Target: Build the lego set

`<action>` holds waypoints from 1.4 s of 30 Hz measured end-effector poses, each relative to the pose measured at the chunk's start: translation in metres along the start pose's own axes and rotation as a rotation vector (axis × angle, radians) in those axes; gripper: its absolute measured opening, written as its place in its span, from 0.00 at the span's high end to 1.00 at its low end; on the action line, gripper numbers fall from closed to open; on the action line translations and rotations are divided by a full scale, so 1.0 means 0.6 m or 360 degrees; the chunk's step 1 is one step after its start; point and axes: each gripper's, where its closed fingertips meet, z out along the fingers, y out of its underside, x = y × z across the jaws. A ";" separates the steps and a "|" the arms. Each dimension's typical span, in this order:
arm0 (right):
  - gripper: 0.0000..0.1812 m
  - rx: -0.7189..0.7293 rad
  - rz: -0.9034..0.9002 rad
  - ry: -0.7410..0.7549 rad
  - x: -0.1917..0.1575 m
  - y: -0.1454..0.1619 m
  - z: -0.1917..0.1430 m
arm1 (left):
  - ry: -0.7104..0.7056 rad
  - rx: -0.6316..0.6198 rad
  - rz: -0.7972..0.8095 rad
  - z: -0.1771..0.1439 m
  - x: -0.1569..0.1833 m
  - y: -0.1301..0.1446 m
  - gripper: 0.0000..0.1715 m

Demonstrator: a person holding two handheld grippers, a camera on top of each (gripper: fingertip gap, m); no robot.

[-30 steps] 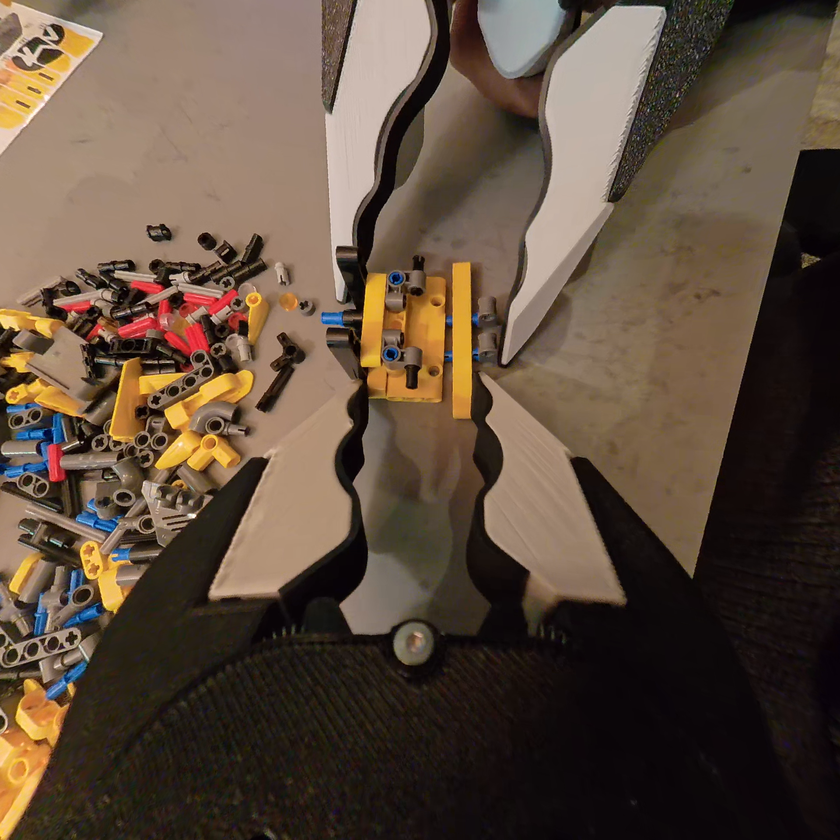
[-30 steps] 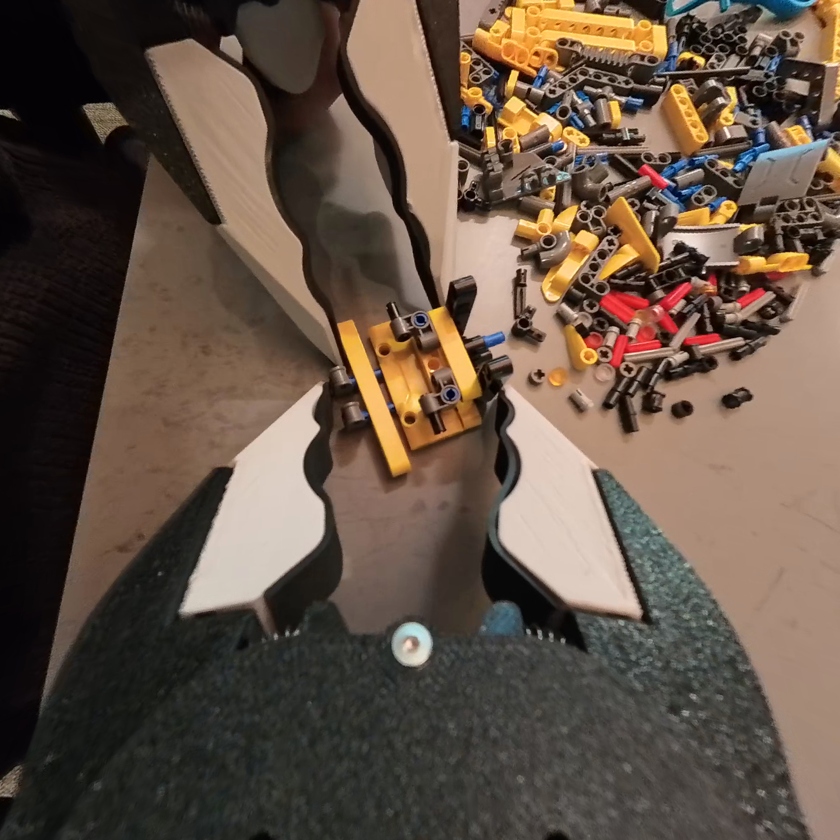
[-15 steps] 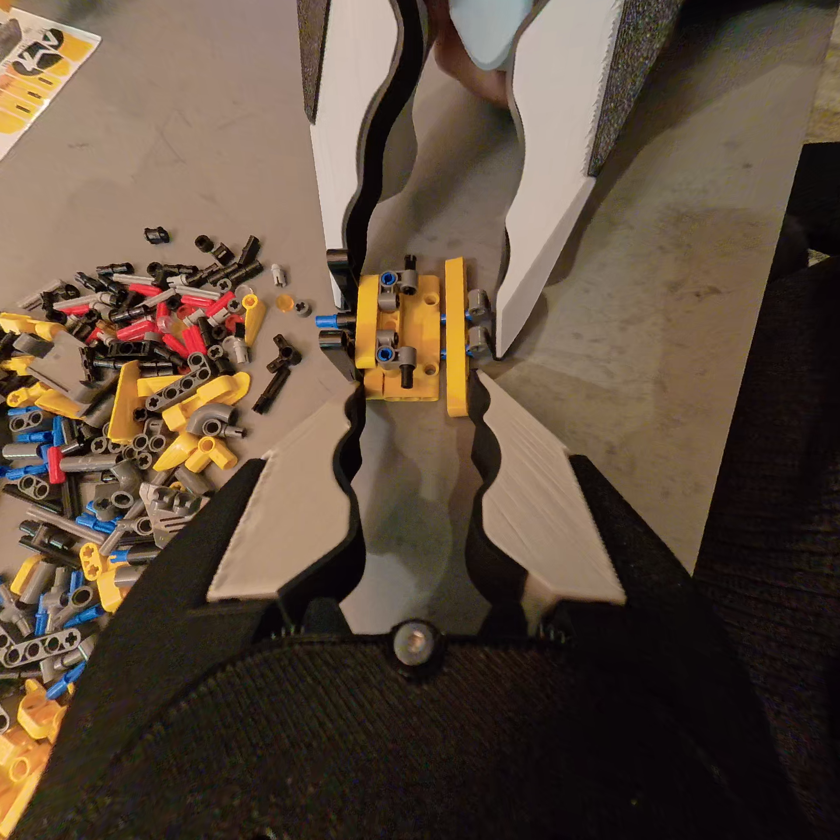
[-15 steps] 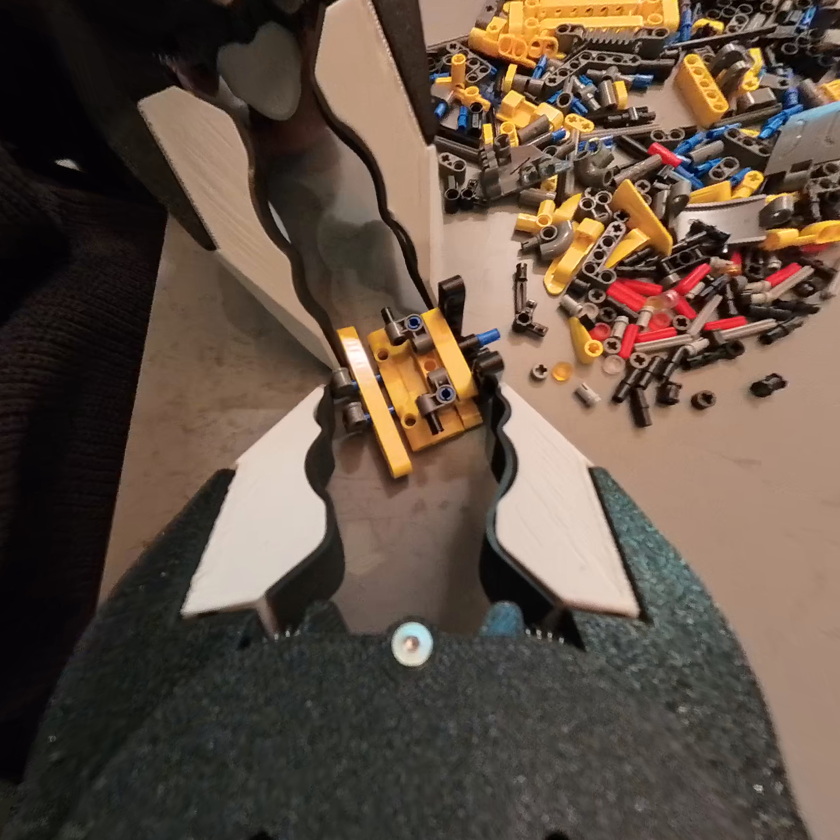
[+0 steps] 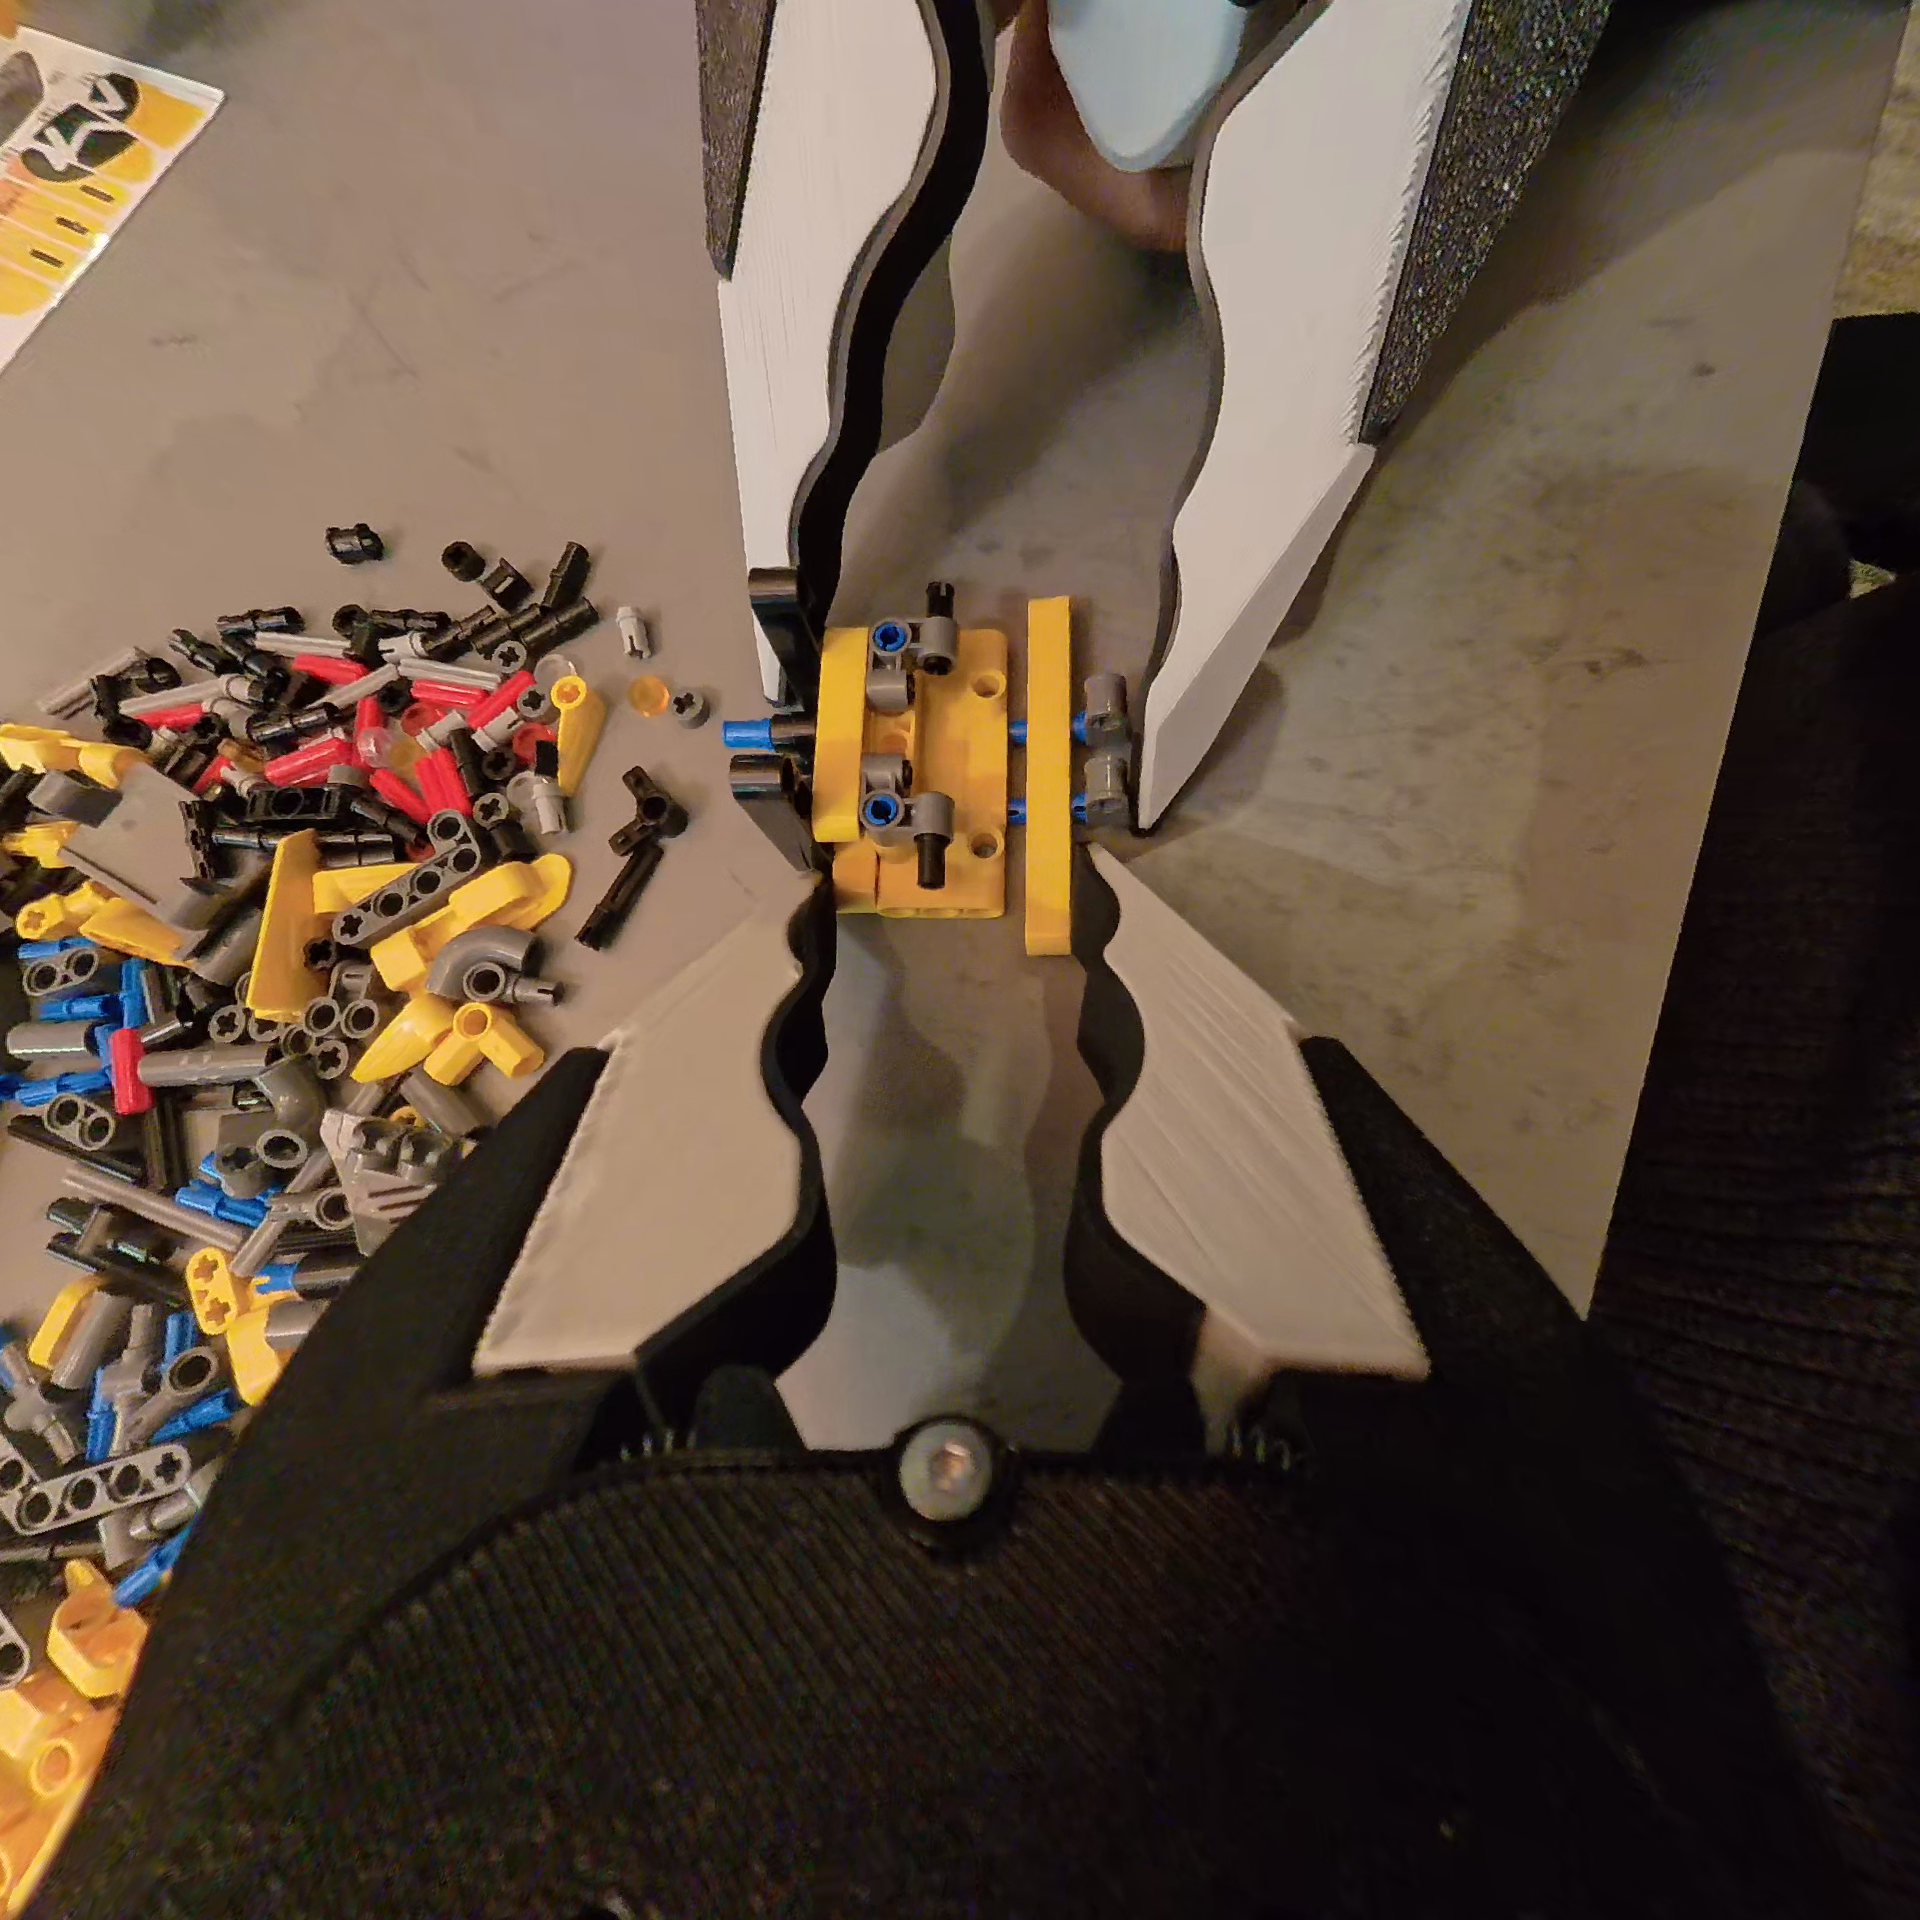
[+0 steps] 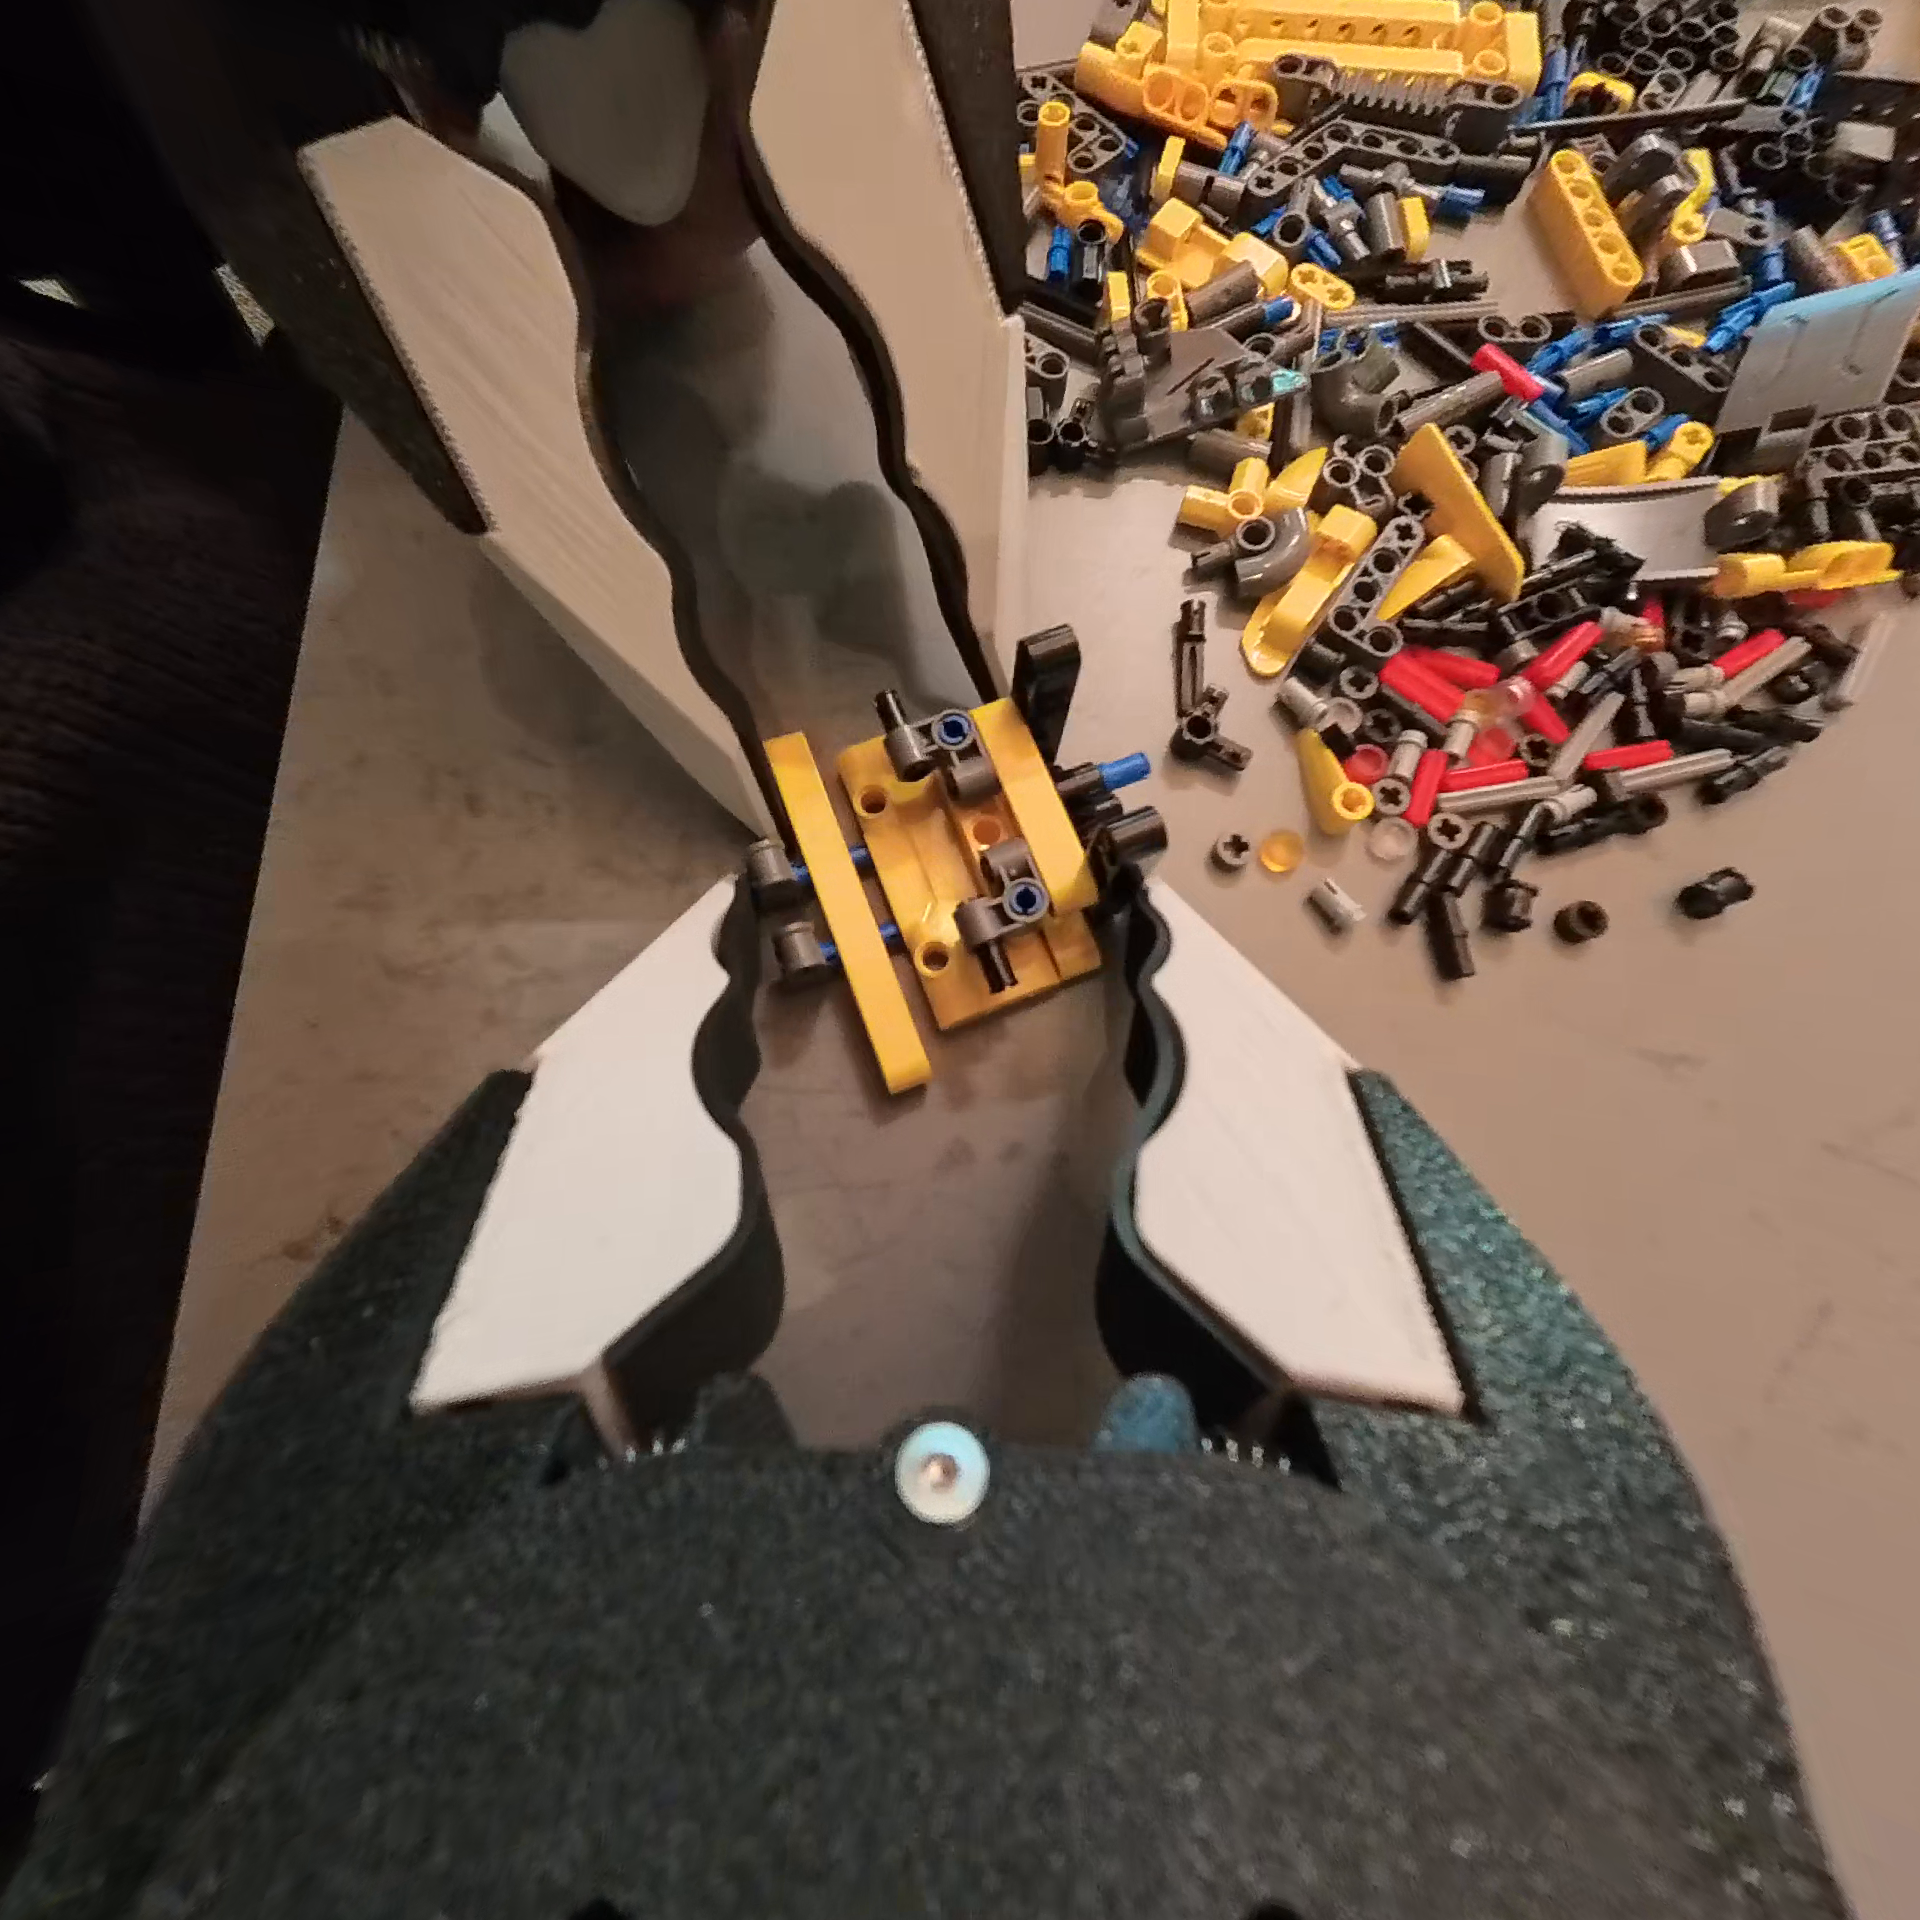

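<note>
A small yellow assembly point(image 5: 935, 769) lies on the grey table point(image 5: 1403, 727): a yellow plate with grey and black connectors, blue pins, a black piece on one side and a yellow beam point(image 5: 1047, 769) with two grey connectors on the other. My left gripper point(image 5: 951, 883) closes on its near end, one fingertip at the black piece and one at the beam. My right gripper point(image 6: 930, 894) reaches in from the opposite side and presses on the grey connectors and the black piece. The assembly point(image 6: 956, 862) sits between all the fingertips. The right gripper also shows in the left wrist view point(image 5: 956, 748).
A large pile of loose yellow, black, grey, red and blue pieces point(image 5: 312, 883) lies beside the assembly; it also shows in the right wrist view point(image 6: 1507, 520). A printed sheet point(image 5: 62, 177) lies at the far corner. The table edge point(image 5: 1704, 831) and dark fabric point(image 5: 1829, 1143) lie on the other side. Both grippers' tips are close together, under 4 cm apart.
My right gripper's fingers have closed in a little around the assembly. My left gripper and the assembly have stayed nearly still.
</note>
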 end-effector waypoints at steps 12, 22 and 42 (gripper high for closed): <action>0.62 0.0009 0.0036 -0.0068 0.000 -0.001 -0.002 | -0.0001 0.0004 0.0029 0.001 -0.001 -0.001 0.76; 0.62 -0.0017 -0.0060 -0.0012 0.001 0.001 -0.001 | 0.0012 0.0005 0.0023 0.001 -0.001 -0.001 0.75; 0.58 0.0034 -0.0027 -0.0040 -0.002 -0.002 -0.011 | 0.0073 -0.0002 -0.0002 0.001 -0.004 0.001 0.71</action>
